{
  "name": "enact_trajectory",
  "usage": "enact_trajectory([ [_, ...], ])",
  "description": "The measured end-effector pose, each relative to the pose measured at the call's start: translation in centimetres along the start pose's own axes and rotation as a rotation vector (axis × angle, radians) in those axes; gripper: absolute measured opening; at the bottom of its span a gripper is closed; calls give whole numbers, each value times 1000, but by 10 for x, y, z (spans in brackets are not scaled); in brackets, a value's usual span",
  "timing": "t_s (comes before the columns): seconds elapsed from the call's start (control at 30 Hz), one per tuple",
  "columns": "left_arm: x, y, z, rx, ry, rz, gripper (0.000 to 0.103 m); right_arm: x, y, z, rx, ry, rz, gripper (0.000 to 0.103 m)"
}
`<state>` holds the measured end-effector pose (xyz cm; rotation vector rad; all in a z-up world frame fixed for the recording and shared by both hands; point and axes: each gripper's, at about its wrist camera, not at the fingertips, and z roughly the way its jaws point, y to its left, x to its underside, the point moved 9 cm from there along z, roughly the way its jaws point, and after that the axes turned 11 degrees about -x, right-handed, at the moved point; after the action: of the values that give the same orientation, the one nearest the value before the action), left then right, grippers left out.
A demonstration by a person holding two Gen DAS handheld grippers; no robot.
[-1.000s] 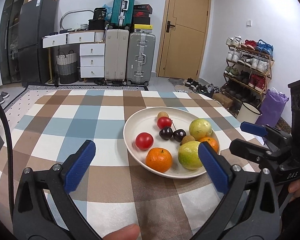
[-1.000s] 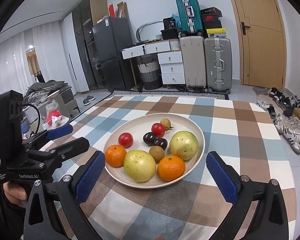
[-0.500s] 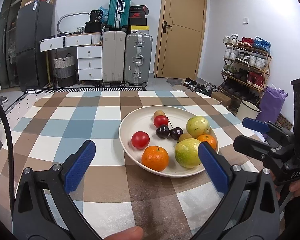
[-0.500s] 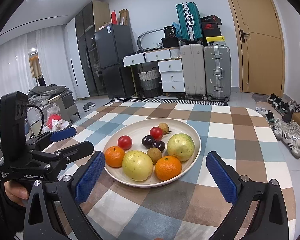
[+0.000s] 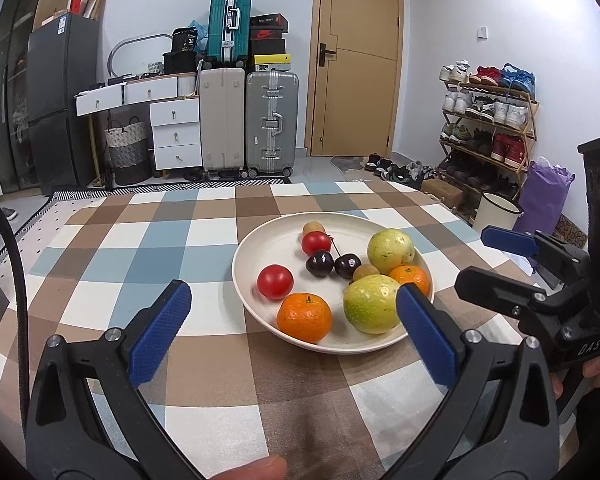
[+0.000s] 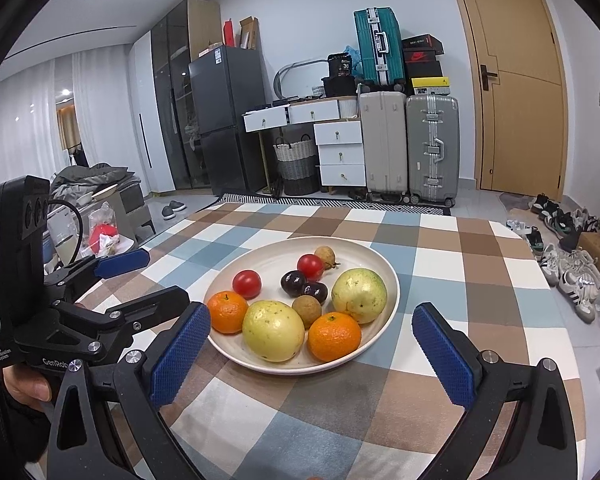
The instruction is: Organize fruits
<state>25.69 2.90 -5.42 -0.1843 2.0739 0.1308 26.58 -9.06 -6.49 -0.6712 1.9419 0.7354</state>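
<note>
A cream plate (image 5: 260, 248) of fruit sits on a checked tablecloth (image 5: 148, 240), ahead of both tongs; the left gripper (image 5: 294, 326) stands with its blue-padded jaws spread wide and holding nothing, above the cloth just short of the plate's near rim; its right pad overlaps the nearer green guava (image 5: 370, 303) in the left wrist view, but whether it touches the fruit I cannot tell. Between those jaws, on the near side of the plate, lies a mandarin (image 5: 304, 317), with a cherry tomato (image 5: 275, 281) just behind it; further in sit two dark cherries (image 5: 332, 265) side by side, a second cherry tomato (image 5: 316, 242) and a small brown longan (image 5: 313, 227) at the far rim; a second guava (image 5: 391, 246) and a second mandarin (image 5: 410, 278) lie to the right, with another longan (image 5: 365, 271) tucked among them. The right gripper (image 6: 310, 354) is likewise spread wide and empty, near the plate (image 6: 388, 304) on its near side; the front guava (image 6: 273, 330) and a mandarin (image 6: 334, 336) lie between its pads, beyond their tips. Each tool shows in the other's view, held by a hand (image 6: 26, 386) at the frame edge, the two flanking the plate; suitcases (image 5: 248, 116) and a shoe rack (image 5: 486, 120) stand across the room.
</note>
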Motion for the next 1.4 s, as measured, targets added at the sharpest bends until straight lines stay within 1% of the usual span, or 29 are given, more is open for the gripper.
enact_trajectory([
  [1.4,0,-2,0,3,-1,-7,102,1,-1,0,-5,-1,15,103],
])
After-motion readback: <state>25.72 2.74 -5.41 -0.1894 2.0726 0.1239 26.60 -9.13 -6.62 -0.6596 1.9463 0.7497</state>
